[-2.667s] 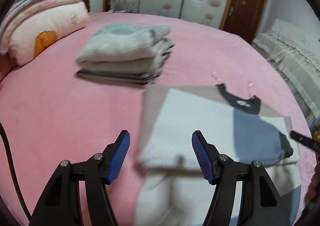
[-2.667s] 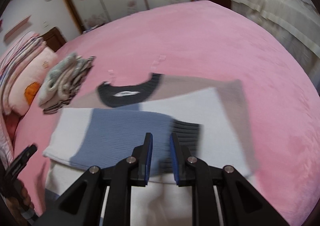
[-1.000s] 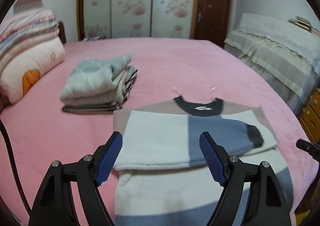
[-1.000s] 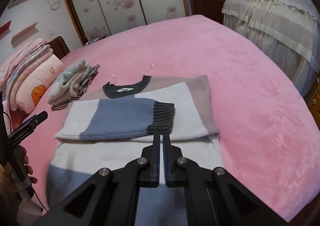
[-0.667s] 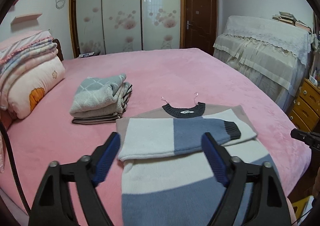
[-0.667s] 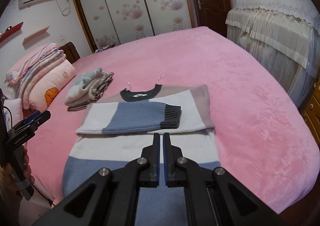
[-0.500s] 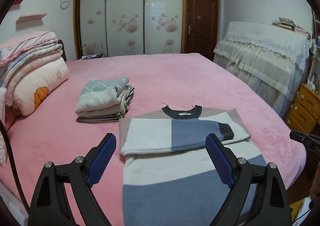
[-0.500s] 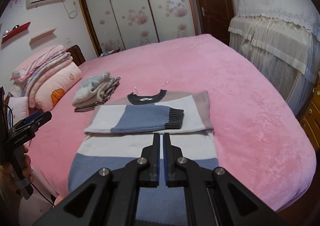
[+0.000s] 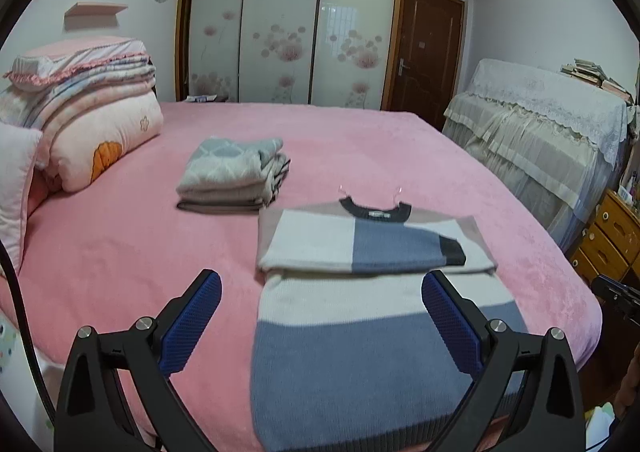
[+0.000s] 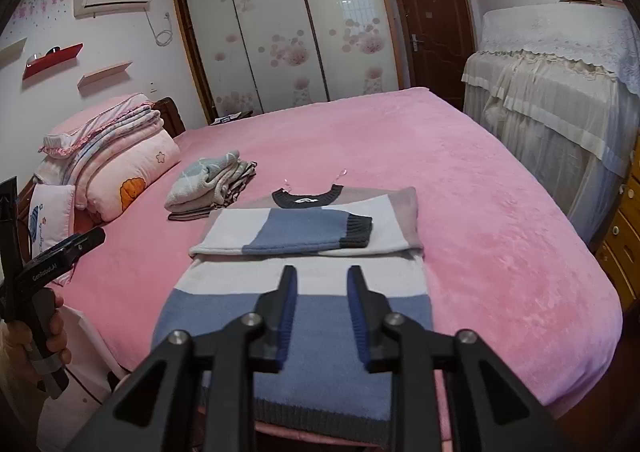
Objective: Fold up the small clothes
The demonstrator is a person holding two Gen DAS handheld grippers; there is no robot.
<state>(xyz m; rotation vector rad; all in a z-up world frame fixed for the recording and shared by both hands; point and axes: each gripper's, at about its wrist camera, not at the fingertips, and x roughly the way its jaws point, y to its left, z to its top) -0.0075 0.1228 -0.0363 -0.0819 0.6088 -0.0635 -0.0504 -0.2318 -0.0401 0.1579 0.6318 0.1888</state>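
Left wrist view: the left gripper (image 9: 322, 292) has its blue-padded fingers (image 9: 191, 322) spread wide and opening further, with nothing clamped between them. Beyond and between the fingers lies the striped sweater (image 9: 360, 316) on the pink bed (image 9: 120, 236), its sleeves folded across the chest and its dark collar (image 9: 375, 210) at the far end. The hem lies nearest the fingers, reaching the near edge of the bed. Farther off, to the left of the left finger, rests a stack of folded clothes (image 9: 234, 176).

Right wrist view: the right gripper (image 10: 322, 294) has its fingers (image 10: 289, 298) a little apart and opening; nothing is gripped. The sweater (image 10: 304, 292) lies beneath and beyond the fingertips. Far left, a hand (image 10: 28, 348) holds the left gripper's handle (image 10: 38, 312).
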